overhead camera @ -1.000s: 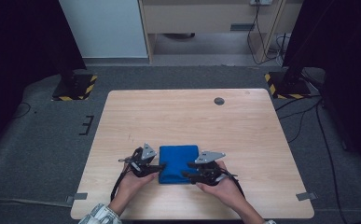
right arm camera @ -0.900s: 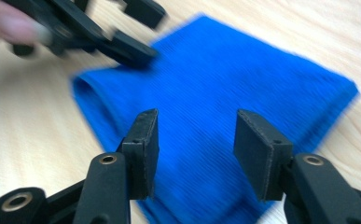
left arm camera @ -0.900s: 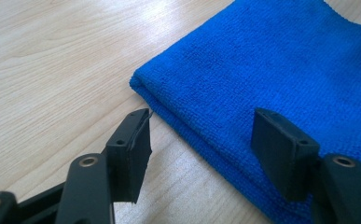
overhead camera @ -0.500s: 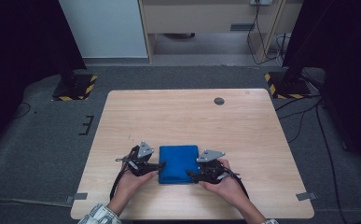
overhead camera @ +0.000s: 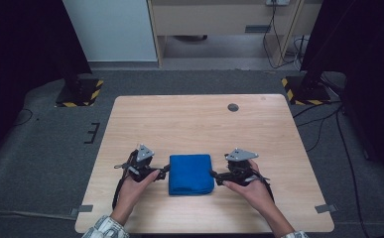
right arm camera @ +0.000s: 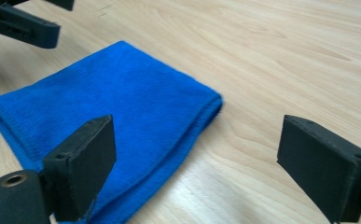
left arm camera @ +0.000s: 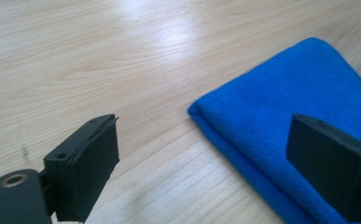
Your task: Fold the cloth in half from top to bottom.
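Right now the folded cloth (overhead camera: 191, 173) lies flat on the table (overhead camera: 189, 119) near your edge, squarely between your two grippers. Your left gripper (overhead camera: 163, 171) sits just off its left side, your right gripper (overhead camera: 215, 174) just off its right, about equally near. Both sets of jaws have just been opening and stand wide apart with nothing clamped. The cloth runs slightly longer front to back, so any regrasp comes inward from either side.
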`<act>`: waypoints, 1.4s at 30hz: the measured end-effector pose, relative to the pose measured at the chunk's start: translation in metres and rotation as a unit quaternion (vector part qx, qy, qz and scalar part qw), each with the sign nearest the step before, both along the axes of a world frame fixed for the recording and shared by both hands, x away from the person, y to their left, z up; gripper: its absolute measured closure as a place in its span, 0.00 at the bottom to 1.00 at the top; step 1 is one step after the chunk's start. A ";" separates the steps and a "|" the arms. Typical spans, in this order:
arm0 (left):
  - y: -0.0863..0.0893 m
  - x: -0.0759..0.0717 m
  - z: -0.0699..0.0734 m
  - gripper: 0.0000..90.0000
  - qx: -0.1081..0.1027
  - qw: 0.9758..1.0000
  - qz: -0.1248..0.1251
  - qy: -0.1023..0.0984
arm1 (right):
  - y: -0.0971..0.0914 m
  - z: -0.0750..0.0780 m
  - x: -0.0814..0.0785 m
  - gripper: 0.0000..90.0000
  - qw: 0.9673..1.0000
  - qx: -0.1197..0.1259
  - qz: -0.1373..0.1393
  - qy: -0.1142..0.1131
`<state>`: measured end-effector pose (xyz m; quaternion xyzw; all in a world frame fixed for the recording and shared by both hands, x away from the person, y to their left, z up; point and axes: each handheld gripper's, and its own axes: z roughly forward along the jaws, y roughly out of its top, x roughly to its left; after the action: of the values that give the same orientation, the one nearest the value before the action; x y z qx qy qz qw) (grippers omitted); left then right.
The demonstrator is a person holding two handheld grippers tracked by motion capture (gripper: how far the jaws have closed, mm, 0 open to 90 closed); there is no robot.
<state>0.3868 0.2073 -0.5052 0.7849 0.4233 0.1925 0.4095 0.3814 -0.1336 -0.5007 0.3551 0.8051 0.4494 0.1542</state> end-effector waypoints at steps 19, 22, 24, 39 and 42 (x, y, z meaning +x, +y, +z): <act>0.017 0.005 -0.004 0.09 0.033 0.999 0.012 0.010 | -0.043 0.001 0.011 0.10 0.999 0.000 -0.043 0.007; 0.022 0.007 -0.005 0.09 0.034 0.999 0.020 0.012 | -0.050 0.001 0.013 0.10 0.999 0.001 -0.051 0.007; 0.024 0.007 -0.005 0.09 0.039 0.999 0.022 0.010 | -0.055 0.001 0.014 0.10 0.998 0.003 -0.058 0.008; 0.038 0.012 -0.010 0.09 0.056 0.998 0.035 0.016 | -0.102 0.001 0.022 0.10 0.992 -0.004 -0.124 0.014; 0.039 0.014 -0.012 0.09 0.064 0.997 0.035 0.020 | -0.110 -0.005 0.023 0.10 0.991 -0.007 -0.134 0.025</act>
<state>0.4006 0.2466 -0.5168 0.7978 0.4454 0.2182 0.3428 0.4048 -0.2433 -0.5054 0.4695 0.7570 0.4104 0.1951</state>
